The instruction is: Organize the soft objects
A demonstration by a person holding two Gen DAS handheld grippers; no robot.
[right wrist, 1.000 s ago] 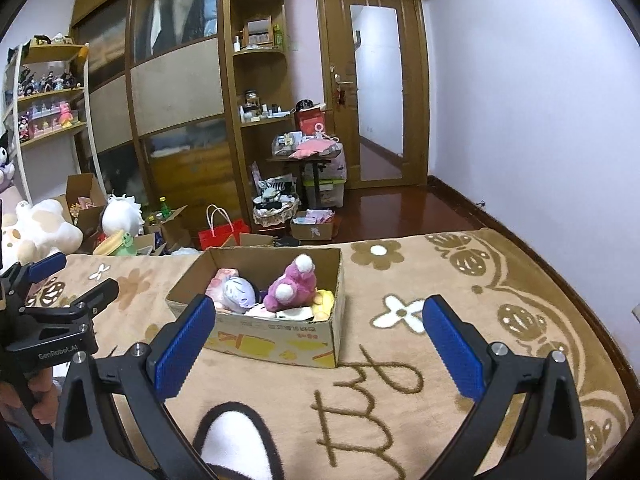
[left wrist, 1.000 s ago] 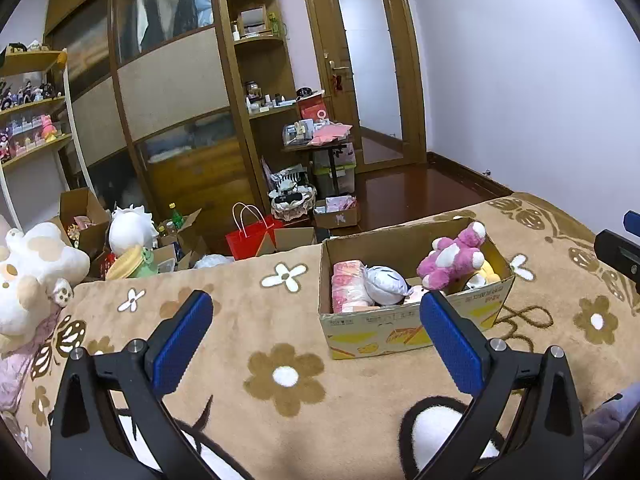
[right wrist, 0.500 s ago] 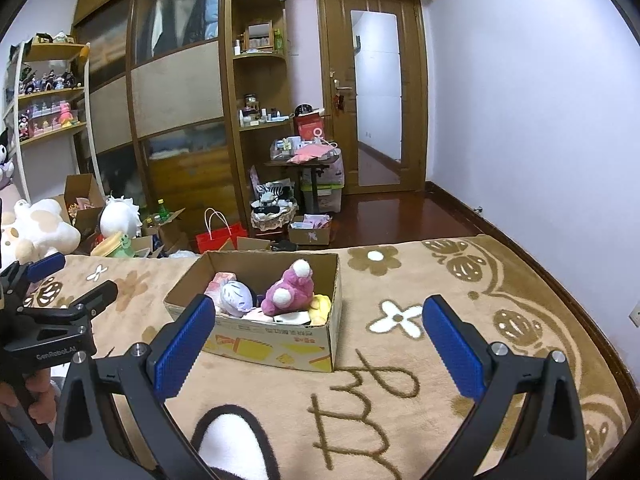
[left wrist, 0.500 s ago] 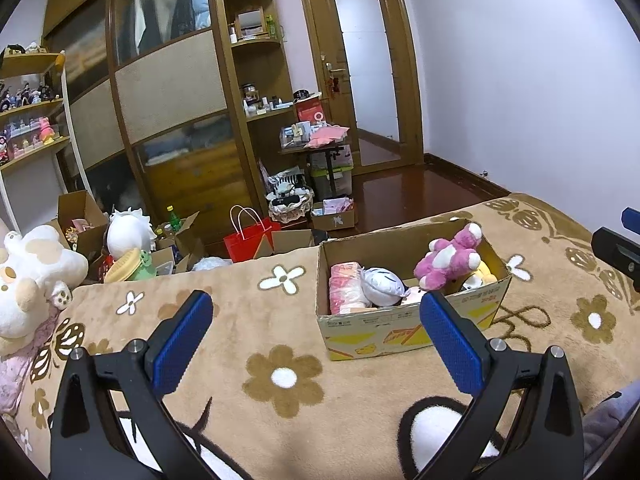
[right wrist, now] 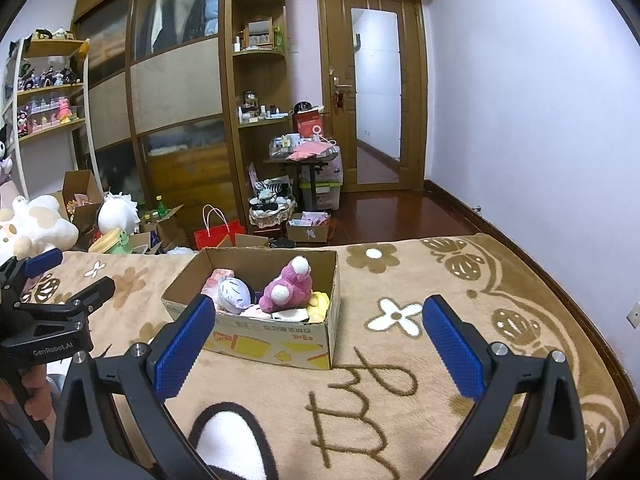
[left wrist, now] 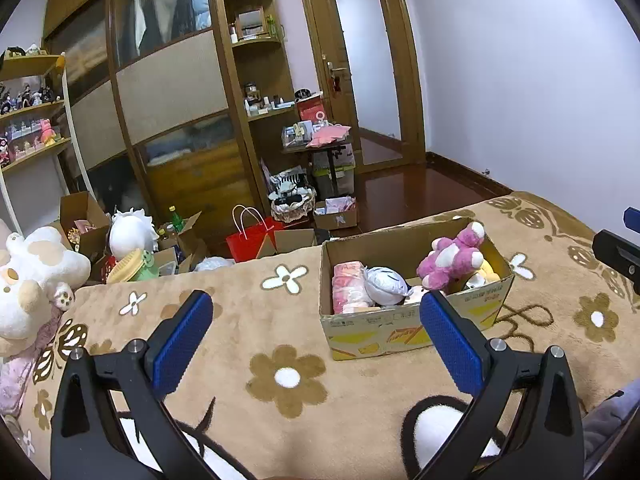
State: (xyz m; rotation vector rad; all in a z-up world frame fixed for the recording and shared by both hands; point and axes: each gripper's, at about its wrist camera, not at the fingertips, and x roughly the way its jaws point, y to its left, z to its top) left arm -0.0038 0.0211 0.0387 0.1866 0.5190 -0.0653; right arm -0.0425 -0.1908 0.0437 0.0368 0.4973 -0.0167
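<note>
A cardboard box stands on the tan flowered blanket. It holds a pink plush bear, a white round plush, a pink bundle and a yellow plush. The box also shows in the right wrist view. My left gripper is open and empty, held above the blanket to the near left of the box. My right gripper is open and empty, above the blanket to the near right of the box. A large white and tan plush lies at the blanket's left edge.
Beyond the blanket's far edge the floor holds open cartons, a red paper bag, a white plush and a small cluttered table. A wardrobe and shelves line the back wall. The door is at the back right.
Both grippers have risen and pulled back slightly, so the box sits a little lower and farther in both views. Both stay open and empty.
</note>
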